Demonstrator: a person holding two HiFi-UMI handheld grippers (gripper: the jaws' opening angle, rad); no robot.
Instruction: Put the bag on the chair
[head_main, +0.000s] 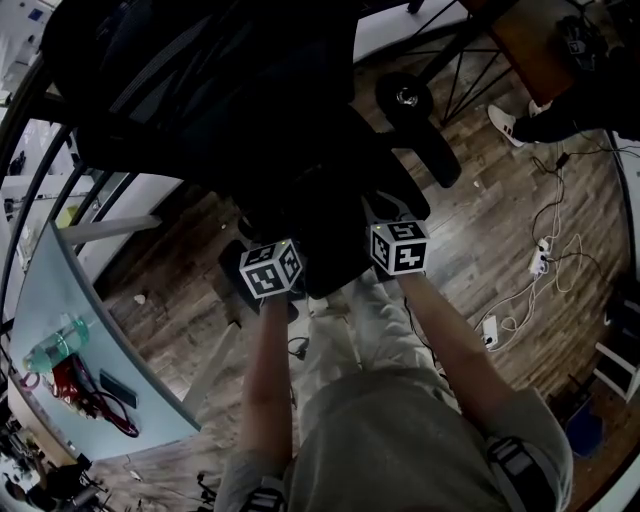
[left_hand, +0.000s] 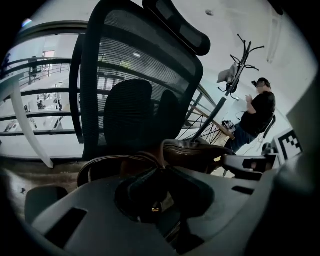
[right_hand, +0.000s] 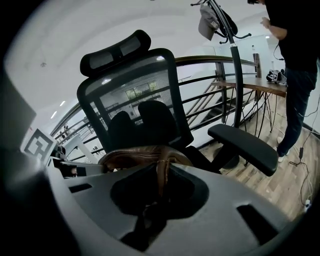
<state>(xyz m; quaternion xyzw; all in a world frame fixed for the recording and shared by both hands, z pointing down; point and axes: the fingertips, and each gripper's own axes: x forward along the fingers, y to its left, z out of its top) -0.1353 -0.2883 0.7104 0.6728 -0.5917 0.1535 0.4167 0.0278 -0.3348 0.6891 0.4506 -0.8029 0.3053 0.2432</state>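
I have both tools clamped on the brown leather bag (right_hand: 134, 156). The left gripper (left_hand: 155, 200) is pinched on one strap where it loops down off the bag's top. The right gripper (right_hand: 156, 200) is closed on the other strap, which runs straight down between its jaws. The bag hangs between my two hands at the front edge of the chair (right_hand: 135, 100), with its top level with the lower backrest. From the head view it is a dark mass over the seat's front. I can't tell whether its bottom already rests on the cushion, so I'd judge the carry done. What's left is setting it down and letting go. The seat behind the bag looks free right up to the mesh back, so there is room to push it deeper. The right armrest (right_hand: 245, 145) juts forward on that side, and I'd keep the bag inside it. The cables (head_main: 545, 255) on the floor are well off to my right. The pale table (head_main: 70, 300) sits well off to my left, so neither crowds my arms.
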